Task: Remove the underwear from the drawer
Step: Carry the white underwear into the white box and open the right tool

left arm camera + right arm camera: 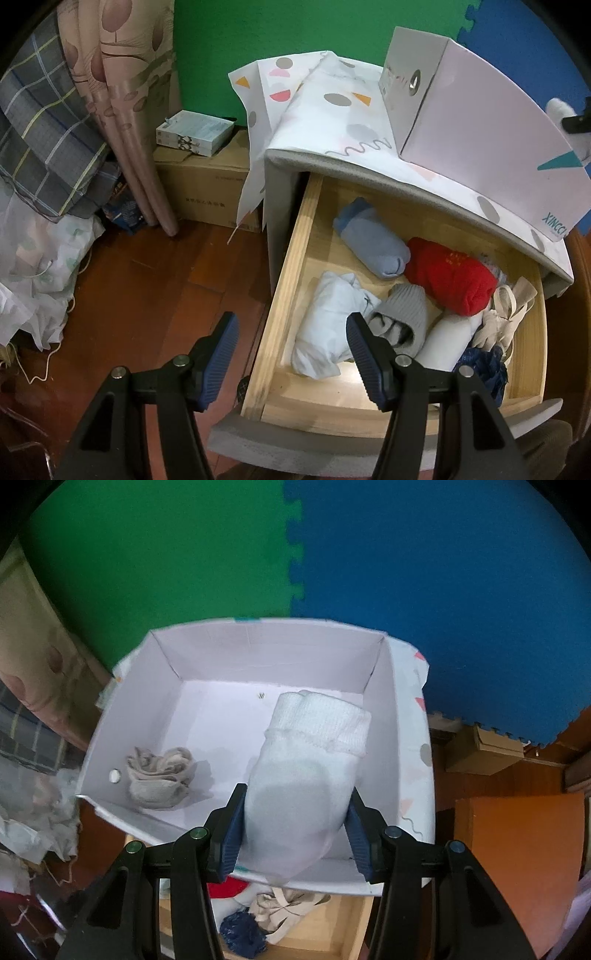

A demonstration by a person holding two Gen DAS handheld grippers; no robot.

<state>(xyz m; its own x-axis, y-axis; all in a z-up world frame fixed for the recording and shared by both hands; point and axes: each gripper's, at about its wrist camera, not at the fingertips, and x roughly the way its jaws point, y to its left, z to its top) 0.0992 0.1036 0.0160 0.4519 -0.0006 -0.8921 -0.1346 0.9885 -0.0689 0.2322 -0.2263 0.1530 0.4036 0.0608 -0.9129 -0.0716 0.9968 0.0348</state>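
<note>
transfer step: right gripper [295, 834] clamps white rolled garment [306, 775] over the box [384, 738].
left gripper [291, 354] half-open, empty, above drawer [291, 258]; next, release into box.

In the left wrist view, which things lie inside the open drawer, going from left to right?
White folded garment → grey knitted roll → red roll → cream strappy piece. The light blue roll sits further back, so I leave it out.
</note>
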